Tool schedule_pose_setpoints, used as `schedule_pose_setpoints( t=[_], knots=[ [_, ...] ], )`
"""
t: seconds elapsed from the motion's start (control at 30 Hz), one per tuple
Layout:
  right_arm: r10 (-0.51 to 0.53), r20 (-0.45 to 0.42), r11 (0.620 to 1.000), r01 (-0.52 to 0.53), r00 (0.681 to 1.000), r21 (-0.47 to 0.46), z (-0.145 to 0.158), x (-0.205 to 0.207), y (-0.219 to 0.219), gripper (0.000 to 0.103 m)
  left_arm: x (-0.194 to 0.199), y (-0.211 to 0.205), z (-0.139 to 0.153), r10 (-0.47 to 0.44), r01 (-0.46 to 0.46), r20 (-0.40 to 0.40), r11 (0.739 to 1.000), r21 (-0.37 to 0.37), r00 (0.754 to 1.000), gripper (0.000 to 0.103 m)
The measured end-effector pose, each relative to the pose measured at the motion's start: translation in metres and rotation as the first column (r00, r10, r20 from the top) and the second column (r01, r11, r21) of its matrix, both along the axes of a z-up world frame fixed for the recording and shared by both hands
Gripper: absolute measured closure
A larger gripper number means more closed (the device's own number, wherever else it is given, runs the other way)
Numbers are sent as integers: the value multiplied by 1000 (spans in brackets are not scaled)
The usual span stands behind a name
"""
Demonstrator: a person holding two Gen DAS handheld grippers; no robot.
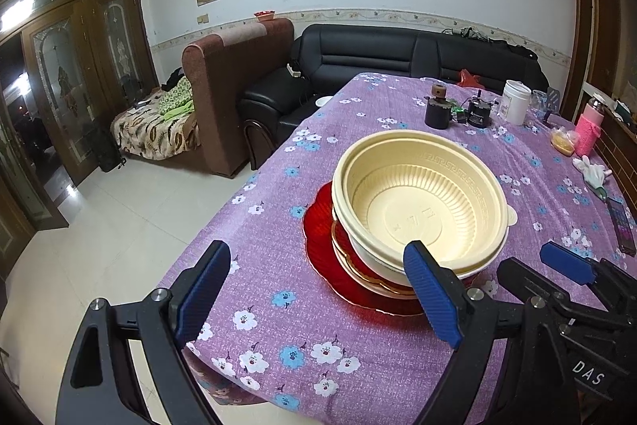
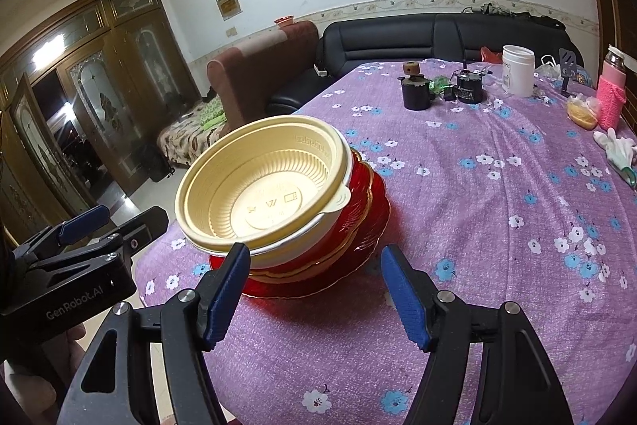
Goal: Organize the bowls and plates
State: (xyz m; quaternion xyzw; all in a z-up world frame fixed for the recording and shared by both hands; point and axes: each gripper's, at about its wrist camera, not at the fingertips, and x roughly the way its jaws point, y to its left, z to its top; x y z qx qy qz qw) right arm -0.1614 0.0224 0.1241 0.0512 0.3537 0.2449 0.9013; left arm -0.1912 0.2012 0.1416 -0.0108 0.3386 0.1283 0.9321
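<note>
A cream plastic bowl (image 1: 418, 202) sits nested in a white bowl (image 1: 378, 265), tilted, on a stack of red plates (image 1: 322, 245) with gold rims, near the table's left edge. The same bowl (image 2: 262, 190) and red plates (image 2: 358, 226) show in the right wrist view. My left gripper (image 1: 318, 297) is open and empty just in front of the stack, its right finger close to the bowl rim. My right gripper (image 2: 314, 293) is open and empty, in front of the stack; it also shows in the left wrist view (image 1: 565, 261).
The table has a purple flowered cloth (image 2: 497, 226). At its far end stand a dark pot (image 2: 416, 92), a black motor (image 2: 469, 86), a white jar (image 2: 517, 70) and a pink bottle (image 2: 611, 94). A white glove (image 2: 615, 146) and a remote (image 1: 621, 226) lie at the right.
</note>
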Motion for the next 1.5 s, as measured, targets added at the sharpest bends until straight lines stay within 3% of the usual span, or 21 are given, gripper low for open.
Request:
schedule_pose_setpoints(
  t=[0.8,0.9,0.97,1.1,1.2,1.3,1.4,1.5],
  knots=[
    [-20,-60,1000,21,998,4,-18,9,-6,30,8,4,-13,-16,15,-27,999,-35,1000,15],
    [-24,-62,1000,25,998,6,-18,11,-9,30,1,12,-11,-45,45,1,994,-101,999,15],
    [-29,-53,1000,30,998,7,-17,12,-11,30,-9,26,-7,-78,86,50,977,-194,996,15],
    [-31,-59,1000,31,998,-3,-19,17,-15,30,-17,51,-7,-27,45,79,973,-228,996,15],
    [8,-100,1000,-10,995,-10,-28,20,-12,30,-11,72,-20,63,-56,30,977,-206,998,15],
    [53,-126,997,-59,991,-40,-38,21,-2,30,8,87,-46,135,-149,-108,979,-140,985,14],
    [100,-154,991,-112,983,-68,-48,23,11,30,25,86,-72,127,-152,-208,982,-108,970,14],
    [114,-183,985,-134,976,-104,-59,28,22,33,36,75,-82,96,-119,-238,989,-83,966,14]
  ],
)
